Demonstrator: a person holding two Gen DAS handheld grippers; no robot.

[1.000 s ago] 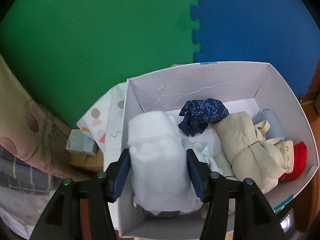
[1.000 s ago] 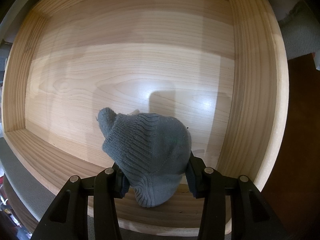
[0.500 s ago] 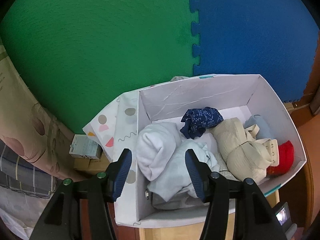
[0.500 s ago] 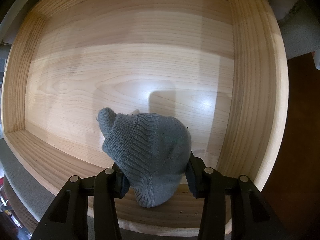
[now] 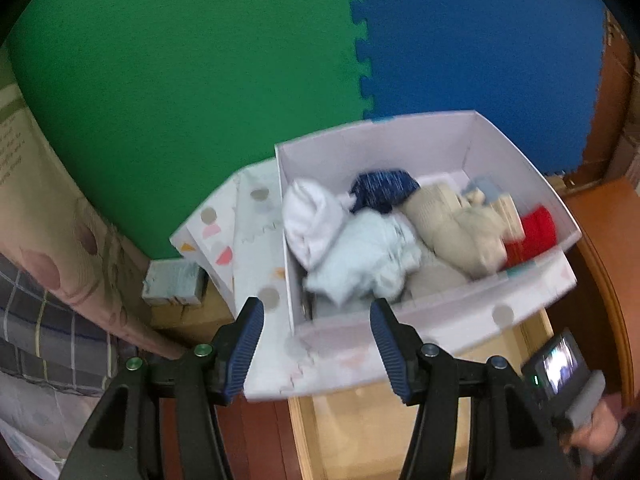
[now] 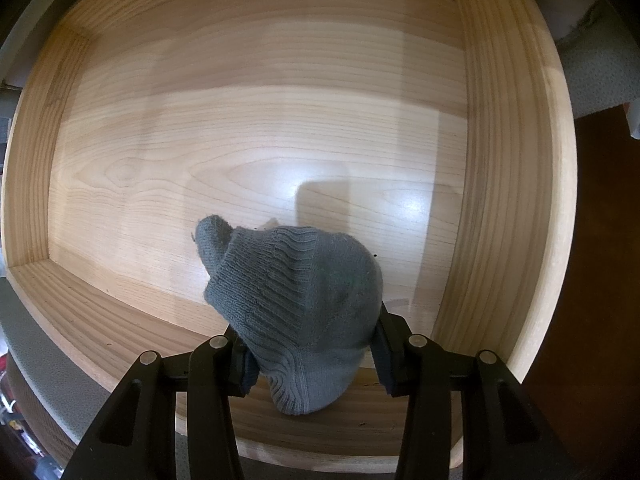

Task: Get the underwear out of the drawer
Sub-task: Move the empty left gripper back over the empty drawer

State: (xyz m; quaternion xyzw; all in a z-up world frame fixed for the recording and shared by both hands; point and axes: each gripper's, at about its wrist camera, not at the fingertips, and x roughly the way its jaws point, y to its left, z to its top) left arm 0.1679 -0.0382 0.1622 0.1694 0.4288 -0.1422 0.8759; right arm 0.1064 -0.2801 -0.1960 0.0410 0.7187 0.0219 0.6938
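The right gripper (image 6: pixel 310 354) points down into the wooden drawer (image 6: pixel 516 168), fingers pinching a grey garment (image 6: pixel 296 308), while the left gripper (image 5: pixel 316 344) hangs above the box (image 5: pixel 400 332), fingers spread.

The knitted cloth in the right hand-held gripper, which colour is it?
Grey cloth, clearest in the right wrist view.

Left wrist overlooks box (image 5: pixel 500 152); right wrist faces drawer (image 6: pixel 280 128) closely
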